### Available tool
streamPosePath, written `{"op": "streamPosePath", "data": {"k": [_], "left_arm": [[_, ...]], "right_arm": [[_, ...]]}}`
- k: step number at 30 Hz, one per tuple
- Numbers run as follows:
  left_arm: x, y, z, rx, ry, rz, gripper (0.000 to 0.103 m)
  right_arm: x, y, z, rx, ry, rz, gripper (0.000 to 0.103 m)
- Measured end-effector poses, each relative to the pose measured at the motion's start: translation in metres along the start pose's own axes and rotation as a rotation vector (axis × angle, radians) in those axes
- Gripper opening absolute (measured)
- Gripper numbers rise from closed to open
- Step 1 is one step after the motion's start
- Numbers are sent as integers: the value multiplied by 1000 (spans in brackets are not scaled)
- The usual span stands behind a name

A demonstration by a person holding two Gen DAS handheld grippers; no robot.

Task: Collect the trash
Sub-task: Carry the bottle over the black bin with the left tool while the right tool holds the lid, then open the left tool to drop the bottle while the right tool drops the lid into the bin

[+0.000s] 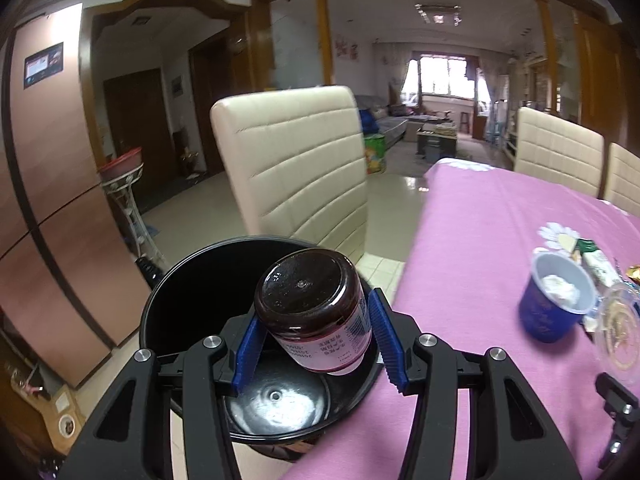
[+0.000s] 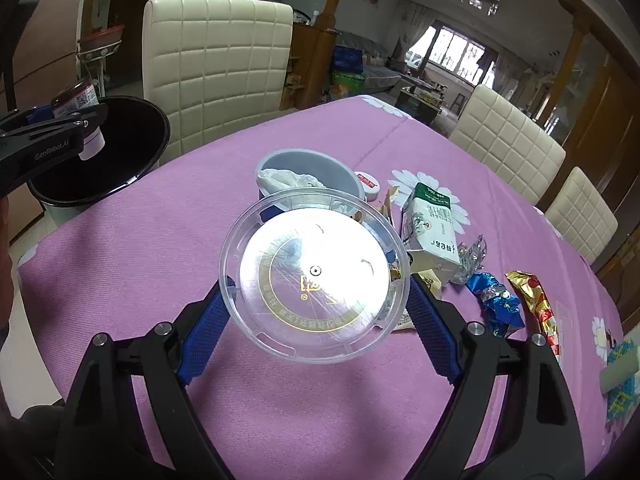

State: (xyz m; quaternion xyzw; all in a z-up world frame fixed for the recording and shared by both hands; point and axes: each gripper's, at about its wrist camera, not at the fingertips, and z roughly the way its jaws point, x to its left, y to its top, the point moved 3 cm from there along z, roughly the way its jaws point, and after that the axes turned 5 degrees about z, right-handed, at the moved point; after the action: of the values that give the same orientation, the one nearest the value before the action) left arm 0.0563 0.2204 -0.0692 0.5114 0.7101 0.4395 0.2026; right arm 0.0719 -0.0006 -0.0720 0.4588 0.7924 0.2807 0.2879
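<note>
My left gripper is shut on a dark glass jar with a white label, its base toward the camera, held above the open black trash bin beside the table. From the right wrist view that jar and the left gripper hang over the bin. My right gripper is shut on a clear round plastic lid with gold print, held over the pink tablecloth. A blue cup with crumpled tissue sits just beyond it.
A milk carton, a small red-and-white lid and foil wrappers in silver, blue and gold-red lie right of the cup. Cream chairs ring the table. In the left wrist view the blue cup stands at right.
</note>
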Motion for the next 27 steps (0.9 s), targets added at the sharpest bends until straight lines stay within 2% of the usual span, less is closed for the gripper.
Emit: {"op": "streamPosePath", "data": {"k": [2, 3, 4, 6, 10, 15, 18, 20, 27], "left_arm": [[7, -1, 5, 20, 3, -17, 50], [11, -1, 7, 29, 16, -28, 56], [13, -2, 9, 39, 27, -38, 74], [22, -2, 10, 32, 37, -69, 86], [26, -3, 8, 24, 56, -72, 87], [38, -10, 10, 59, 56, -100, 87], [51, -13, 8, 68, 63, -129, 87], [57, -13, 5, 64, 78, -132, 87], [83, -13, -7, 37, 168, -140, 87]], "right_arm": [[1, 0, 0, 0, 1, -5, 84], [2, 0, 0, -1, 1, -8, 84], [3, 0, -1, -3, 1, -12, 84], [3, 0, -1, -4, 2, -16, 84], [8, 2, 0, -3, 9, -25, 84], [27, 13, 0, -26, 53, -74, 84], [47, 26, 2, -35, 137, -109, 84], [67, 36, 4, -48, 224, -148, 84], [132, 68, 26, -37, 391, -233, 85]]}}
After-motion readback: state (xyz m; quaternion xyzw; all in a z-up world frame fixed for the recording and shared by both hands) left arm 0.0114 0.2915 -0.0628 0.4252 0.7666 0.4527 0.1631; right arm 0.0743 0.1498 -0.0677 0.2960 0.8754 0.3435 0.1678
